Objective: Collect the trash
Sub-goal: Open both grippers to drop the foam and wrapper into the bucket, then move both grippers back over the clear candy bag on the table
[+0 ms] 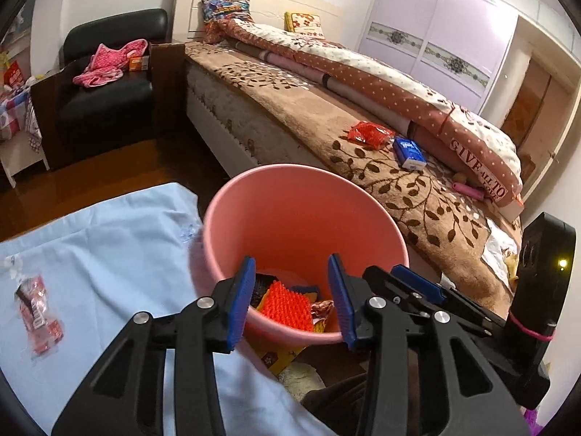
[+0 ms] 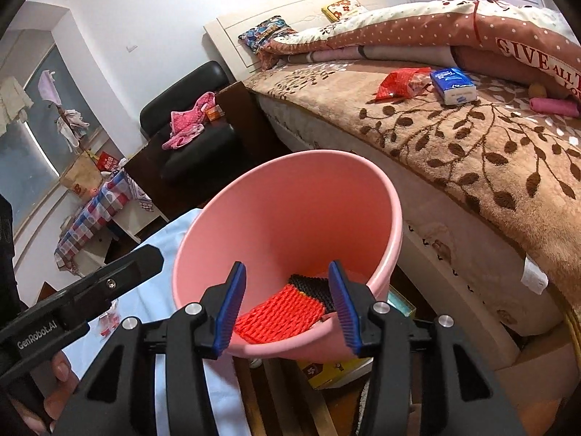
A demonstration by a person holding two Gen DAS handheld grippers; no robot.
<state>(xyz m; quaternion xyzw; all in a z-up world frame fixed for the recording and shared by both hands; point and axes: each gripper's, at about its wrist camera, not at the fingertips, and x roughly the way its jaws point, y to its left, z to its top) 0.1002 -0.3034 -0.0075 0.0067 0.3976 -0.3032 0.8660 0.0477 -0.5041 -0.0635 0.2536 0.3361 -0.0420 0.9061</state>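
Pink plastic bin (image 1: 290,210), red foam netting (image 1: 288,307) and wrappers inside.

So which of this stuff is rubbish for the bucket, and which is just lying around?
For the job: pink bucket, red foam net inside it, red wrapper on the bed, candy wrapper on the blue cloth.

Just lying about: tissue pack, pillows, pink clothes, armchair.

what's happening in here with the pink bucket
A person is collecting trash with a handheld tool in each hand. Both the left tool and the right tool are open and empty, poised over the pink bucket, which already holds a red spiky mat and some wrappers. A red wrapper and a blue tissue pack lie on the bed, and a candy wrapper lies on the light blue cloth.
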